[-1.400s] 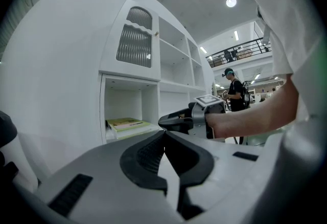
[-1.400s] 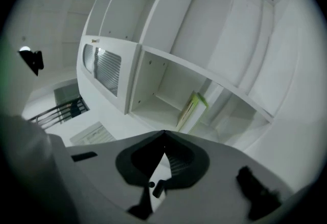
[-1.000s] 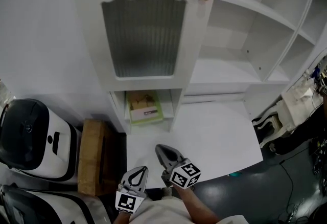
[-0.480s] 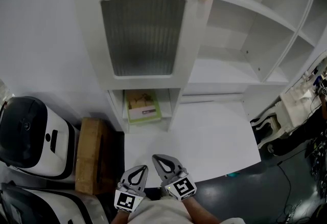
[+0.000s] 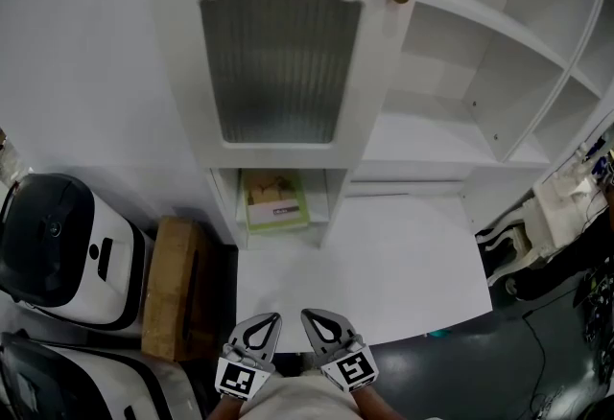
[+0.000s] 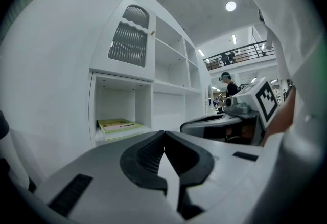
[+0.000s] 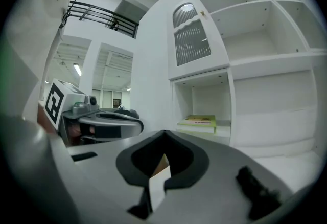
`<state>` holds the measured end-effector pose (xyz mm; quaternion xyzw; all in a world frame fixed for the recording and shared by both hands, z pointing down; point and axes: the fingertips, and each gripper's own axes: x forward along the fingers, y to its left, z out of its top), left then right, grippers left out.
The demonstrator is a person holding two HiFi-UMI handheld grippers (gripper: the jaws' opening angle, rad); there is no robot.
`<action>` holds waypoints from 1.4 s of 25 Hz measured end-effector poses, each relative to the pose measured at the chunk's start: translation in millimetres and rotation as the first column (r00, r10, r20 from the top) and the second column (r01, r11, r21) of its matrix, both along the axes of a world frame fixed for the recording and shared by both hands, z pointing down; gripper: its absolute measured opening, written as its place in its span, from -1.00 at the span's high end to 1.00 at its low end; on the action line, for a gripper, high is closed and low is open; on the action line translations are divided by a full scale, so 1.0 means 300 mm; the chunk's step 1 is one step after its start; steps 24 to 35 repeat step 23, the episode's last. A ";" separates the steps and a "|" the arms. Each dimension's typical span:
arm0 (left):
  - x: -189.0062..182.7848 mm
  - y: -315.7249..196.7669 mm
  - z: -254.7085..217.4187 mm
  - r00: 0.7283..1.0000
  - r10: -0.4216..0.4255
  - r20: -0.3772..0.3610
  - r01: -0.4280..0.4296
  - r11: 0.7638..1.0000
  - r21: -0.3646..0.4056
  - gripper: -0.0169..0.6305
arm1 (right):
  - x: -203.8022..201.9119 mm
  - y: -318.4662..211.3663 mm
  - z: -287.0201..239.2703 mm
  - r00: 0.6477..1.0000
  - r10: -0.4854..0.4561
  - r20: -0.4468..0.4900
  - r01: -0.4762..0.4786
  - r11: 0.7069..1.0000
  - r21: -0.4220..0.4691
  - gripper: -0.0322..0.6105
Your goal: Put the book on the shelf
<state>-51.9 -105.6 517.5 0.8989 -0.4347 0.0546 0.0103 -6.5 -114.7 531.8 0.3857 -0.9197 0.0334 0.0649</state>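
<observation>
Head view shows the green-covered book [image 5: 275,200] lying flat in the lowest cubby of the white cabinet [image 5: 333,198], under its ribbed glass door [image 5: 278,63]. The left gripper [image 5: 275,316] and right gripper [image 5: 305,313] hover side by side over the near edge of the white tabletop [image 5: 403,255], each with jaws pressed together and nothing between them.

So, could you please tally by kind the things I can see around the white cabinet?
White cabinet with ribbed-glass door: 1
Green-covered book in its low cubby: 1
Brown cardboard box: 1
White-and-black rounded machines: 2
Grey two-jaw grippers, both shut, left gripper and right gripper: 2
Total: 7
</observation>
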 end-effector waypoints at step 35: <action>-0.051 -0.006 0.018 1.000 -0.023 0.020 0.023 1.000 -0.008 0.92 | -0.046 0.000 0.036 0.999 0.002 -0.037 -0.003 1.000 -0.024 0.87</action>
